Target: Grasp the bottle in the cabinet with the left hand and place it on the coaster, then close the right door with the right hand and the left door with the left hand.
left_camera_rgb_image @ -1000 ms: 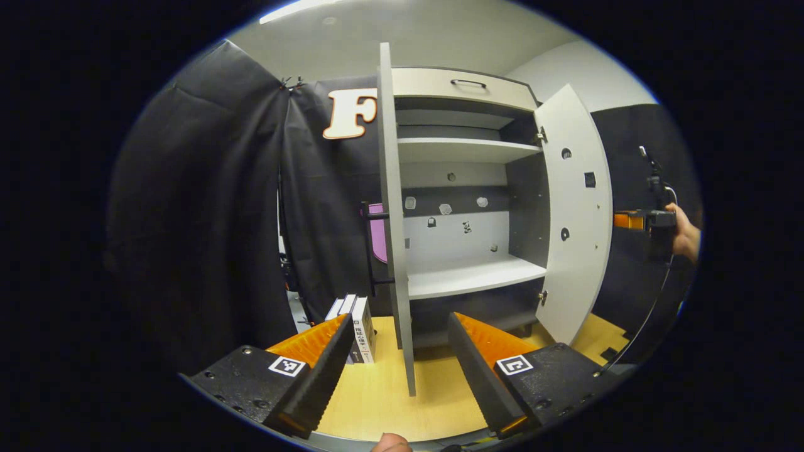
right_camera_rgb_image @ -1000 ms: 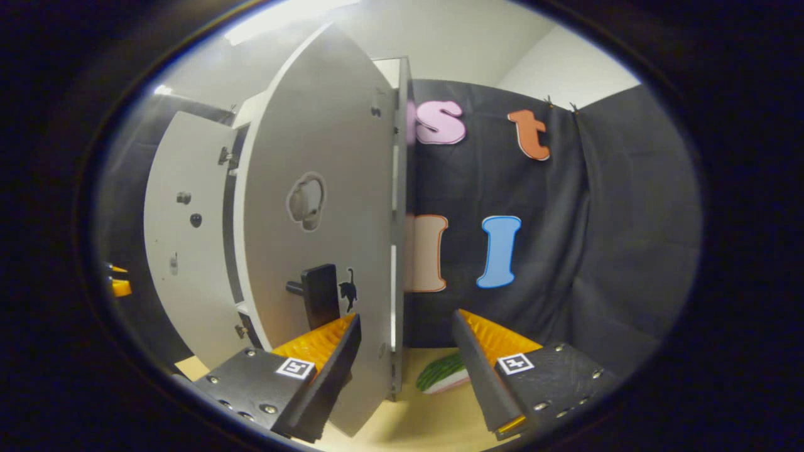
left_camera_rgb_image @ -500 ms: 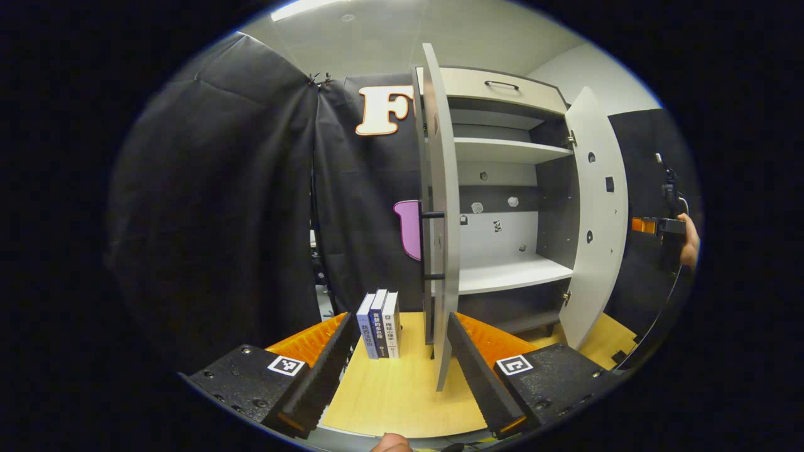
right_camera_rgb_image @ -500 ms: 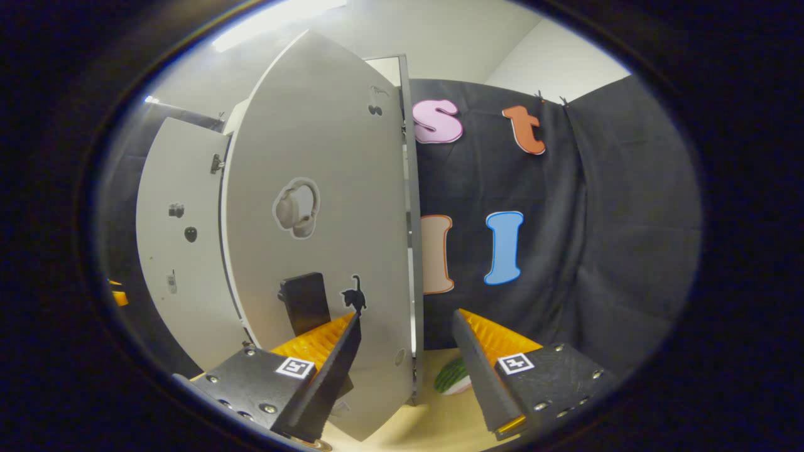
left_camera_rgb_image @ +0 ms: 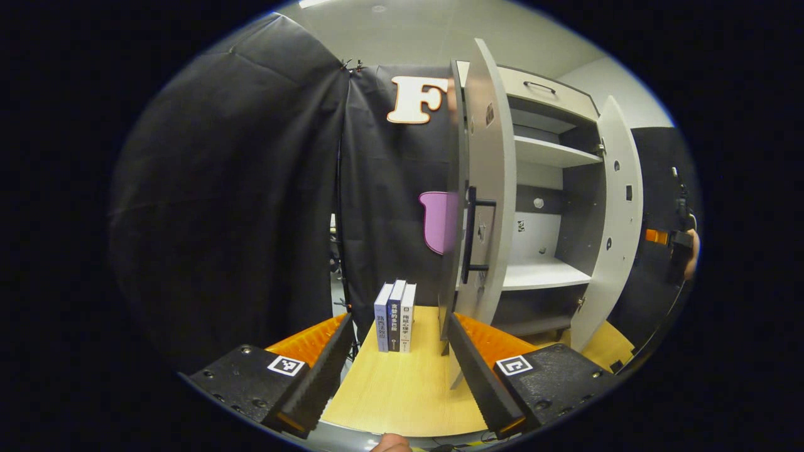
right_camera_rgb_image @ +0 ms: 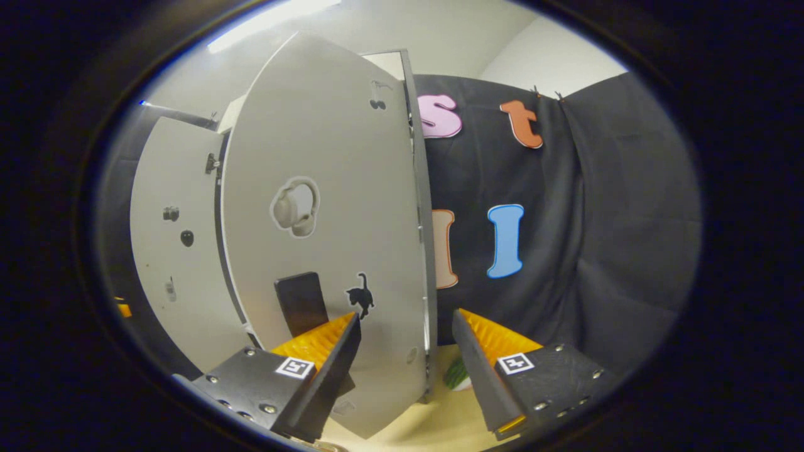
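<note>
Since a second ago the left gripper [left_camera_rgb_image: 396, 370] has swung to the outer side of the left door [left_camera_rgb_image: 487, 182], so the door's face and its dark bar handle [left_camera_rgb_image: 470, 235] now show where before only its thin edge faced the camera. Its fingers stand apart with nothing between them; the door's lower edge sits just beside the right-hand finger [left_camera_rgb_image: 477, 376], though I cannot tell whether they touch. Three books [left_camera_rgb_image: 396, 317] stand upright on the desk [left_camera_rgb_image: 402, 395] between the two fingers, farther back, close to the black cloth wall. Past the left door the cabinet [left_camera_rgb_image: 546, 188] is open, with pale shelves [left_camera_rgb_image: 540, 274] and dark side walls, and a drawer front with a handle across its top. The right door [left_camera_rgb_image: 619, 213] stands ajar beyond it, and a hand with the other gripper [left_camera_rgb_image: 681, 242] shows at the far right edge.

In the right gripper view the right door [right_camera_rgb_image: 339, 213] has turned to show more of its broad face, with small stickers and a dark block on it. The right gripper [right_camera_rgb_image: 405, 370] is spread wide and holds nothing; the door's outer edge runs down between its fingers. A green striped object [right_camera_rgb_image: 457, 375] peeks out on the desk behind that edge. The bottle and coaster cannot be made out.
</note>
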Demonstrator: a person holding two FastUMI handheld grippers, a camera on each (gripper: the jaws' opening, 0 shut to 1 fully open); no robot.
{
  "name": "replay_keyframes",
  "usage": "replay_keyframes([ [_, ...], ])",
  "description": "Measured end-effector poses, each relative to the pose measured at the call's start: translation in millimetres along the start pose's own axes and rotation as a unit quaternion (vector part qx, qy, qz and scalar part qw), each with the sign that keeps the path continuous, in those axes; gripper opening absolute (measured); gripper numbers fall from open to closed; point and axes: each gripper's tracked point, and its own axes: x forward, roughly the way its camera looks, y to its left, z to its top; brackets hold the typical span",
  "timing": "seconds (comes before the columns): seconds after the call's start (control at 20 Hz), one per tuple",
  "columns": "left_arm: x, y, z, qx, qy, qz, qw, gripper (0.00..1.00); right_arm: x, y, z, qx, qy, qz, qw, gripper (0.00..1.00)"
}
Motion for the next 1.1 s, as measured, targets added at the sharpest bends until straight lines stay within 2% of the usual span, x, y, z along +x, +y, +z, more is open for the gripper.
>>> replay_keyframes([
  [0.1,11,2,1,-0.009,0.002,-0.002,1.000,0.95,1,19,-4,0.000,0.003,0.019,1.000,0.91],
  [0.2,19,2,2,-0.018,0.000,-0.002,1.000,0.95,-1,25,0,0.002,-0.001,0.021,1.000,0.92],
  [0.3,31,1,6,-0.028,-0.001,-0.002,1.000,0.95,-9,27,11,0.011,-0.010,0.020,1.000,1.00],
  [0.45,51,-9,16,-0.039,0.000,-0.015,0.999,0.93,-30,27,30,0.037,-0.026,0.017,0.999,0.93],
  [0.55,65,-12,28,-0.026,-0.010,-0.017,0.999,0.96,-55,29,44,0.050,-0.044,0.031,0.997,0.97],
  [0.6,74,-14,39,-0.021,-0.019,-0.020,0.999,0.93,-66,25,49,0.053,-0.053,0.029,0.997,0.96],
  [0.65,82,-18,48,-0.018,-0.025,-0.026,0.999,0.96,-77,19,52,0.052,-0.060,0.025,0.997,0.96],
  [0.7,94,-22,53,-0.015,-0.027,-0.028,0.999,0.92,-89,13,52,0.048,-0.060,0.018,0.997,0.96],
  [0.9,119,-36,75,0.001,-0.035,-0.045,0.998,0.96,-133,-6,51,0.002,-0.060,-0.012,0.998,0.96],
  [1.0,128,-36,80,0.021,-0.038,-0.036,0.998,0.92,-155,-3,51,-0.011,-0.064,-0.004,0.998,1.00],
  [1.1,131,-37,86,0.026,-0.042,-0.038,0.998,0.92,-171,-1,45,-0.022,-0.065,0.005,0.998,0.96],
])
